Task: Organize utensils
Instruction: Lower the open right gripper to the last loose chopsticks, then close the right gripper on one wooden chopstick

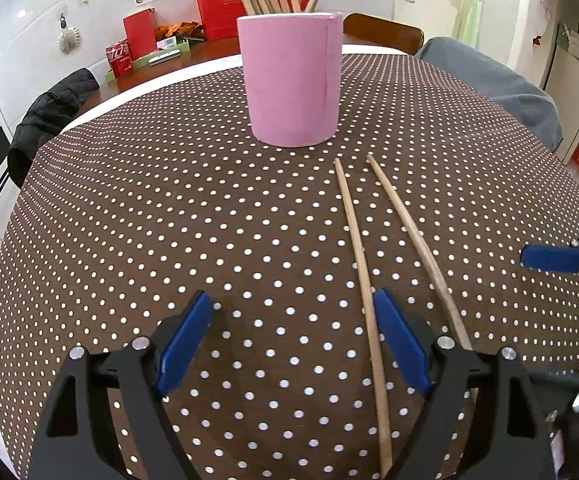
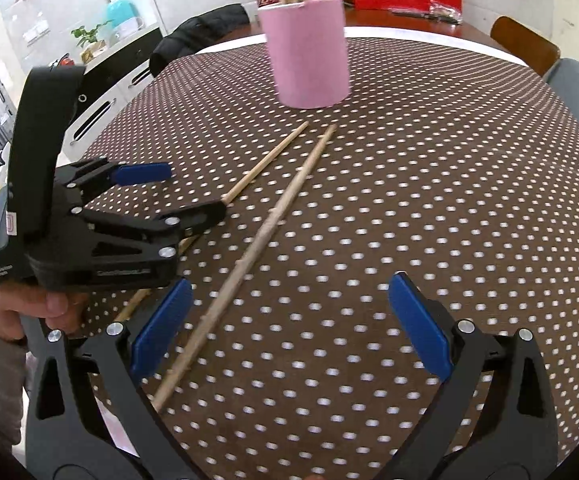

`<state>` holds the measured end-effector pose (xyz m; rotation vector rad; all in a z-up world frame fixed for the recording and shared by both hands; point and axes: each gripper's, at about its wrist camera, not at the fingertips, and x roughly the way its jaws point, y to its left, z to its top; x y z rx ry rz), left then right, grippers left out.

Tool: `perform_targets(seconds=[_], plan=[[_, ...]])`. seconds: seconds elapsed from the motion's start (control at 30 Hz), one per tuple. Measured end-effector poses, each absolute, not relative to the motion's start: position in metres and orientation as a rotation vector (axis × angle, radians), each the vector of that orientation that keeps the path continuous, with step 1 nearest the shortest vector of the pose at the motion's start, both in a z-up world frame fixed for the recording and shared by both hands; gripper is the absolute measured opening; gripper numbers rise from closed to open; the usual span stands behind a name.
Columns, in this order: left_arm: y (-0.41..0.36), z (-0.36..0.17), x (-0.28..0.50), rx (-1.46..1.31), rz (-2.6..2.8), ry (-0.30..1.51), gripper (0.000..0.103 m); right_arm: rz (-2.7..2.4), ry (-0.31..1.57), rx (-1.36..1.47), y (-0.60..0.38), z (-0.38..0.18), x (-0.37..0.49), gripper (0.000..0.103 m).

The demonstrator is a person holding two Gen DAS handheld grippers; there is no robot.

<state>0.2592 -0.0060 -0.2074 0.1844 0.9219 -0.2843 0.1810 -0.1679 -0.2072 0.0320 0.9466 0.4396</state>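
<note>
A pink cup (image 1: 289, 80) (image 2: 309, 64) stands upright at the far side of the table, with several wooden chopsticks in it. Two loose chopsticks lie flat in front of it. My left gripper (image 1: 293, 344) (image 2: 177, 192) is open over the left chopstick (image 1: 359, 264) (image 2: 265, 160), which runs just inside its right pad. The right chopstick (image 1: 413, 236) (image 2: 257, 240) lies outside those jaws. My right gripper (image 2: 289, 330) is open, and the right chopstick passes just inside its left pad, untouched. One of its fingers (image 1: 551, 258) shows at the left wrist view's right edge.
The round table wears a brown cloth with white dots (image 1: 169, 220) (image 2: 429, 200). Chairs stand around it, one with a black jacket (image 1: 49, 112) and one with grey fabric (image 1: 501, 80). Red boxes (image 1: 217, 12) sit on a desk behind. A hand (image 2: 49, 304) holds the left gripper.
</note>
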Motion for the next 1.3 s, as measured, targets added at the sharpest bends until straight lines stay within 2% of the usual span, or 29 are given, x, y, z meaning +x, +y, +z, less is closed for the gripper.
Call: perform_targets(seconds=[0.2,0.37,0.47,0.73,1.0,1.07,1.1,1.13,1.17,1.2,1.23,1.27,1.3], plan=[[0.005,-0.206,0.259,0.175,-0.27,0.922,0.083,0.433,0.953,-0.006,-0.151,-0.213,0.184,0.097],[0.007,-0.206,0.26,0.176,-0.27,0.921,0.083,0.405,0.937,-0.183,-0.129,-0.219,0.181,0.096],[0.007,-0.206,0.26,0.169,-0.271,0.924,0.083,0.418,0.946,-0.192,-0.136,-0.219,0.182,0.092],[0.007,-0.206,0.257,0.158,-0.268,0.922,0.082,0.36,0.992,-0.153,-0.186,-0.218,0.196,0.091],[0.002,-0.203,0.265,0.185,-0.25,0.934,0.082,0.433,0.991,-0.154,-0.161,-0.213,0.221,0.091],[-0.003,-0.202,0.27,0.195,-0.242,0.944,0.083,0.422,0.983,-0.198,-0.151,-0.212,0.227,0.085],[-0.005,-0.202,0.272,0.203,-0.243,0.946,0.083,0.423,0.979,-0.203,-0.149,-0.211,0.229,0.071],[-0.008,-0.201,0.275,0.211,-0.243,0.95,0.082,0.422,0.976,-0.202,-0.148,-0.208,0.232,0.045],[-0.01,-0.201,0.277,0.218,-0.244,0.956,0.082,0.42,0.975,-0.208,-0.148,-0.205,0.234,0.024],[-0.013,-0.2,0.279,0.227,-0.253,0.961,0.077,0.416,0.977,-0.221,-0.147,-0.204,0.236,0.023],[-0.015,-0.199,0.28,0.219,-0.29,0.966,0.062,0.422,0.978,-0.248,-0.145,-0.204,0.236,0.022],[-0.016,-0.198,0.281,0.202,-0.32,0.977,0.054,0.432,0.979,-0.257,-0.146,-0.204,0.236,0.017],[-0.018,-0.196,0.281,0.204,-0.334,0.98,0.038,0.446,0.983,-0.259,-0.147,-0.203,0.236,0.011]])
